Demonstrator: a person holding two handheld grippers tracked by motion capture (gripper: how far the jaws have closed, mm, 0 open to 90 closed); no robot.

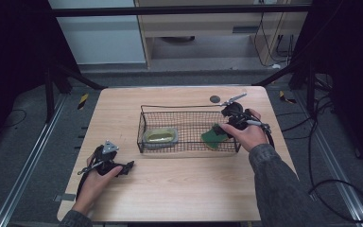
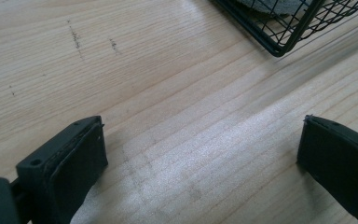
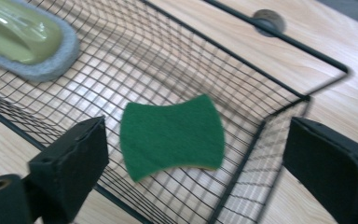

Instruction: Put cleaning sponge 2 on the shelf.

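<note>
No brand, label or readable writing shows on anything here. Nearest the person, the left gripper (image 1: 128,167) rests low on the pale wooden table (image 1: 179,189), whose grain runs in fine straight lines; its black, blocky jaws stand wide apart with only bare wood between them, holding nothing. A grey three-cornered plate sits on top of it. Farther in, the right gripper (image 3: 196,154) hangs over the right end of a black wire basket (image 3: 279,84), its jaws spread wide and gripping nothing. The green scouring sponge (image 3: 172,136) lies flat on the basket's mesh floor below those jaws, free of both pads; it is matte, fibrous and waisted at its sides. At the basket's left end lies a scrubber (image 3: 25,39) with a glossy olive handle on a grey, fuzzy pad. Beyond the basket, a dark round disc (image 1: 214,99) is set in the tabletop.
</note>
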